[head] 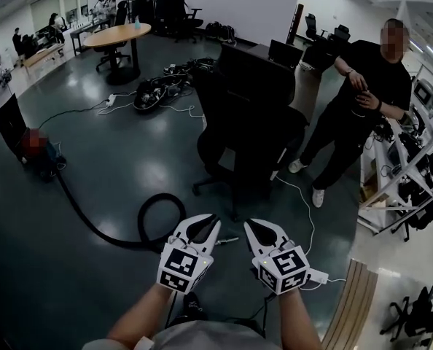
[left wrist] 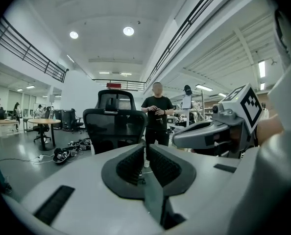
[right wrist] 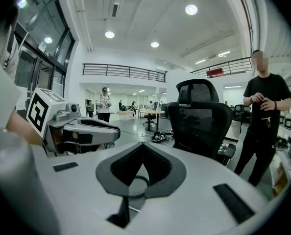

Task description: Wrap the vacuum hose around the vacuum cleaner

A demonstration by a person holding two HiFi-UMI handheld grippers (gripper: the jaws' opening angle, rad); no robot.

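Note:
The vacuum cleaner [head: 43,155] stands on the dark floor at the far left of the head view, partly under a blurred patch. Its black hose [head: 92,224] runs along the floor toward me and ends in a loop [head: 162,204] just ahead of my grippers. The left gripper [head: 211,223] hangs in the air near that loop; in the left gripper view [left wrist: 145,148] a narrow gap shows between its pads, with nothing in it. The right gripper [head: 251,226] is beside it, shut and empty [right wrist: 143,145]. Part of the hose [right wrist: 135,182] shows below its jaws.
A black office chair [head: 249,122] stands right ahead. A person in black [head: 362,100] leans at the right by metal racks [head: 406,173]. A white cable and power strip [head: 315,275] lie right of my hands. A cable pile [head: 158,90] and a round table [head: 118,35] are farther back.

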